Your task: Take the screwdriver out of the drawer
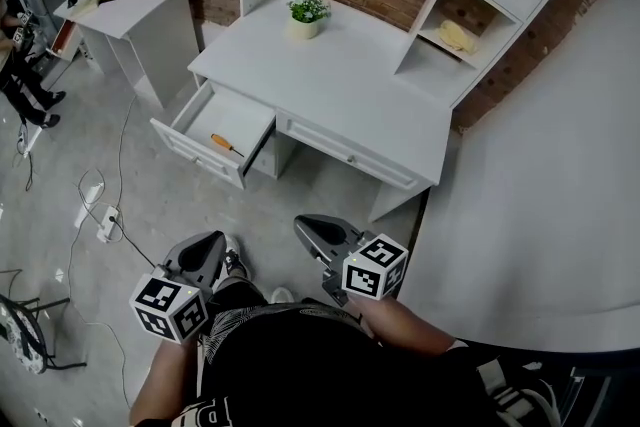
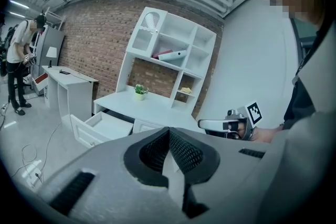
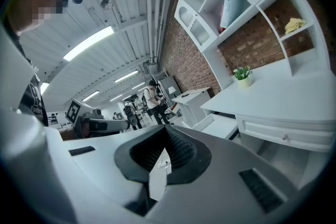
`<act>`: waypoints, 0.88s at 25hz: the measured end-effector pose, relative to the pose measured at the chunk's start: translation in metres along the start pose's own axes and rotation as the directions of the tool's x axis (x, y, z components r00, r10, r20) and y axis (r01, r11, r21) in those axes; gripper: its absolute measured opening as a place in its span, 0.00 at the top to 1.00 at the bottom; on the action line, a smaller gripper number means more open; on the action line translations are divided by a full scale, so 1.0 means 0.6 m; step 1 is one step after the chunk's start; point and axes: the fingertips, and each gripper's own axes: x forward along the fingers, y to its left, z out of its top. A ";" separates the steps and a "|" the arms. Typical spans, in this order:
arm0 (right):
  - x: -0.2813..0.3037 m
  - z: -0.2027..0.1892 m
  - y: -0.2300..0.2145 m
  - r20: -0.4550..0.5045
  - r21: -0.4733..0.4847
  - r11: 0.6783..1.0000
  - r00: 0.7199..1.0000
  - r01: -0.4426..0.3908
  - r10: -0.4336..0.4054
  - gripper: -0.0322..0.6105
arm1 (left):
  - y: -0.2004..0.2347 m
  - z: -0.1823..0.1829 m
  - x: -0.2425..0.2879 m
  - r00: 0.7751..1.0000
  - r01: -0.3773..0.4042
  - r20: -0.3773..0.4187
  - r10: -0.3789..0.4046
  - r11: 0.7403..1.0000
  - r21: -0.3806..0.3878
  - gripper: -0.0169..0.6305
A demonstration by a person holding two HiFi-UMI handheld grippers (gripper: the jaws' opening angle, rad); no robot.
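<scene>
Both tools are pinched closed with nothing in them. The left gripper [image 2: 169, 132] has its black ribbed pads [image 2: 185, 152] pressed together at the tip, and it's the same with the right gripper [image 3: 166, 132]: jaws together, nothing between them. They're held side by side close to the person's body, well short of the furniture, both aimed roughly forward.

Ahead of the left gripper and well apart from it is the open drawer [image 1: 228, 120], pulled out of the left end of the white desk [image 1: 340, 85]. The screwdriver [image 1: 226, 144] lies flat on the drawer floor, near the front-right part. Its long axis runs more or less across the drawer's width, slightly diagonal, with the orange handle toward the left and the dark shaft pointing right, toward the closed drawer [image 1: 345, 155] next door. Neither gripper is touching it.

Further out past the drawer, a small potted plant [image 1: 306, 15] sits at the back of the desktop, and something yellow [image 1: 455, 35] sits in a shelf cubby off to the right. A separate small white table [image 1: 135, 0] stands far off to the left.
</scene>
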 end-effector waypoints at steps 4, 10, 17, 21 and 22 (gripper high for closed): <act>-0.003 -0.002 -0.014 0.000 0.009 1.000 1.000 0.025 -0.025 0.94 | -0.001 0.002 0.017 1.000 0.025 -0.006 -0.025 1.000 0.000 0.95; -0.004 0.000 -0.028 0.004 0.022 0.998 0.999 0.052 -0.052 0.94 | 0.006 0.008 0.035 0.999 0.044 -0.016 -0.044 0.999 0.002 0.95; 0.018 -0.009 -0.036 -0.016 0.034 0.998 0.999 0.044 -0.044 0.94 | 0.022 0.003 0.042 0.999 0.038 -0.025 -0.038 0.999 -0.006 0.95; 0.040 -0.001 -0.038 -0.028 0.018 0.999 0.999 0.027 -0.026 0.94 | 0.042 0.008 0.042 1.000 0.022 -0.017 -0.022 1.000 -0.013 0.95; 0.045 0.001 -0.038 -0.030 0.015 1.000 0.999 0.023 -0.023 0.94 | 0.046 0.011 0.042 1.000 0.018 -0.013 -0.019 1.000 -0.013 0.95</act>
